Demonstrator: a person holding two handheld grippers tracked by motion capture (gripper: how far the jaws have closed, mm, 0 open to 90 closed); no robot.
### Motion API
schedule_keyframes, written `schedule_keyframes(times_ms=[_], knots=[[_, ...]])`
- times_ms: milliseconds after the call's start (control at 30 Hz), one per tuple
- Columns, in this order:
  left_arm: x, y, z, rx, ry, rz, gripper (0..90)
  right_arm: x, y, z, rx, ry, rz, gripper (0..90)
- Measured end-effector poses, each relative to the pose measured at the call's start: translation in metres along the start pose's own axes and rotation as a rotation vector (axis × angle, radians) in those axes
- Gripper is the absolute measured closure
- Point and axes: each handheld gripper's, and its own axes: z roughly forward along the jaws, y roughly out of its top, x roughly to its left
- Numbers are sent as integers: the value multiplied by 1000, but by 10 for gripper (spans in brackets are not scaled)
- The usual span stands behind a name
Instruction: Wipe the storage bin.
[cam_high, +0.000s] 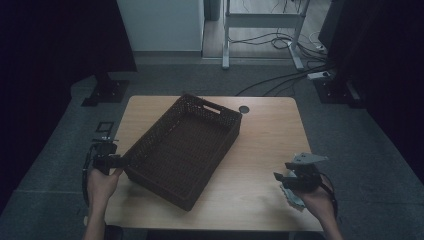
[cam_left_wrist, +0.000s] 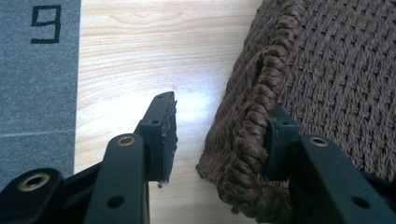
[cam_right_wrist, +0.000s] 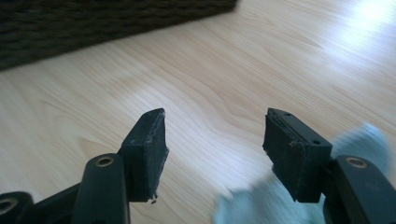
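While your left gripper (cam_high: 116, 161) sits at the lower left of the high view, its jaws straddle the near rim of the dark brown woven basket (cam_high: 186, 147); one pad touches the inside, the outer one stands off. At lower right, your right gripper (cam_high: 286, 176) stands half open and empty above a crumpled pale blue cloth (cam_high: 294, 196). The basket lies mid-frame on the light wooden table (cam_high: 265, 135).
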Motion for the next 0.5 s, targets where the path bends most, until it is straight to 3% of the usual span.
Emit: schedule_keyframes(times_ms=[200, 300, 400, 500], knots=[[8, 9, 6, -7, 24, -3, 539, -21, -16, -11, 22, -75, 44, 361], [11, 20, 12, -4, 58, 1, 531, -29, -23, -12, 30, -90, 61, 346], [9, 26, 9, 0, 71, 4, 450, -34, -30, -9, 45, -98, 70, 317], [5, 26, 0, -25, 29, -24, 335, -36, -36, 0, 83, -92, 67, 300]])
